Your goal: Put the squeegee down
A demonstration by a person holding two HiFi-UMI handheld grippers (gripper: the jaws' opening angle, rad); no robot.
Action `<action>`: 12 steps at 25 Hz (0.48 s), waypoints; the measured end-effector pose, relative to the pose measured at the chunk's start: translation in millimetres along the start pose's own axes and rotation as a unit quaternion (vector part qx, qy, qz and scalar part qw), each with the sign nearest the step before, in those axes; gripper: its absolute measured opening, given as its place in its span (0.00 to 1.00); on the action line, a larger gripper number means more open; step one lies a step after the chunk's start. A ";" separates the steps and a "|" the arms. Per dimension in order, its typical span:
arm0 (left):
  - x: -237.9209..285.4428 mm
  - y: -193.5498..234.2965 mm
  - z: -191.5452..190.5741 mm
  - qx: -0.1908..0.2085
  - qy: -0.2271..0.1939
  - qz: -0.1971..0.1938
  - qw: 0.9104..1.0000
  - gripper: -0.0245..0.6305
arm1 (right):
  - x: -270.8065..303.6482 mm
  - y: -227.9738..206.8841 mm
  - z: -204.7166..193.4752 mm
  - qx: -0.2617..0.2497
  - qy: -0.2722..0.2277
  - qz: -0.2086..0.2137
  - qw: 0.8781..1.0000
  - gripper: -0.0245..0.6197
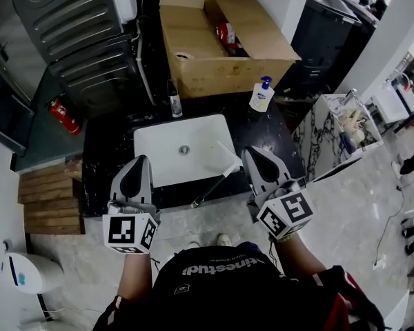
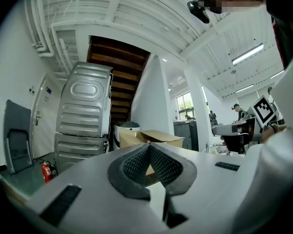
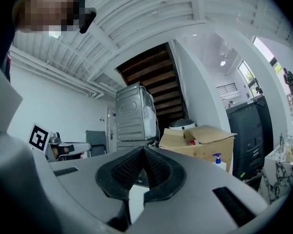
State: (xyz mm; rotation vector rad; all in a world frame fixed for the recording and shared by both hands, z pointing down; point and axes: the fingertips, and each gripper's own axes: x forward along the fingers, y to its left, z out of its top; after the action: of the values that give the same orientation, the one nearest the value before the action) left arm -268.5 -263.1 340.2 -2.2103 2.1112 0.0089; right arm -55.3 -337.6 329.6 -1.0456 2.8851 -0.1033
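Note:
The squeegee (image 1: pixel 212 186) lies on the front right rim of the white sink (image 1: pixel 159 167), its black handle pointing out over the counter's front edge and its pale blade over the basin. My right gripper (image 1: pixel 252 152) (image 3: pixel 143 149) hovers just right of it, apart from it, jaws shut with nothing between them. My left gripper (image 1: pixel 140 159) (image 2: pixel 149 145) hangs over the sink's front left corner, also shut and empty. Both point level, away from the person. Neither gripper view shows the squeegee.
A faucet (image 1: pixel 174 101) stands behind the sink on the black countertop (image 1: pixel 103 150), with a soap bottle (image 1: pixel 261 95) at the back right. An open cardboard box (image 1: pixel 221 47) sits behind. Stacked grey machines (image 1: pixel 83 40), a fire extinguisher (image 1: pixel 64 116) and wooden boards (image 1: pixel 48 195) are on the left.

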 end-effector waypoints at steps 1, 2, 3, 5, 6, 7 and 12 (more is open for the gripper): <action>-0.3 0.8 -0.2 -0.001 0.000 0.000 1.000 0.06 | 0.5 1.0 -0.4 0.000 0.000 0.001 1.000 0.10; -0.6 1.8 -0.2 -0.002 -0.001 0.001 1.000 0.06 | 1.0 2.1 -0.6 0.000 0.001 0.003 1.000 0.10; -0.9 2.7 -0.2 -0.004 -0.001 0.002 1.000 0.06 | 1.5 3.3 -0.7 0.000 0.001 0.004 1.000 0.10; -0.8 4.4 -1.6 -0.011 0.001 0.002 1.000 0.06 | 2.6 5.4 -0.4 -0.001 0.002 0.006 1.000 0.10; -0.7 5.0 -3.3 -0.016 0.002 0.002 1.000 0.06 | 2.8 6.1 -0.3 -0.001 0.003 0.006 1.000 0.10; -1.0 5.6 -5.1 -0.021 0.004 0.002 1.000 0.06 | 2.8 6.6 -0.3 -0.001 0.003 0.007 1.000 0.10; -2.4 4.6 -10.5 -0.025 0.008 0.000 1.000 0.06 | 1.3 7.2 -1.2 -0.002 0.003 0.006 1.000 0.10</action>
State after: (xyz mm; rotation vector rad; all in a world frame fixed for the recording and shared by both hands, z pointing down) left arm -273.8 -261.5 350.5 -2.2452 2.1424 0.0429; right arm -61.0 -332.9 330.1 -1.0300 2.8977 -0.1007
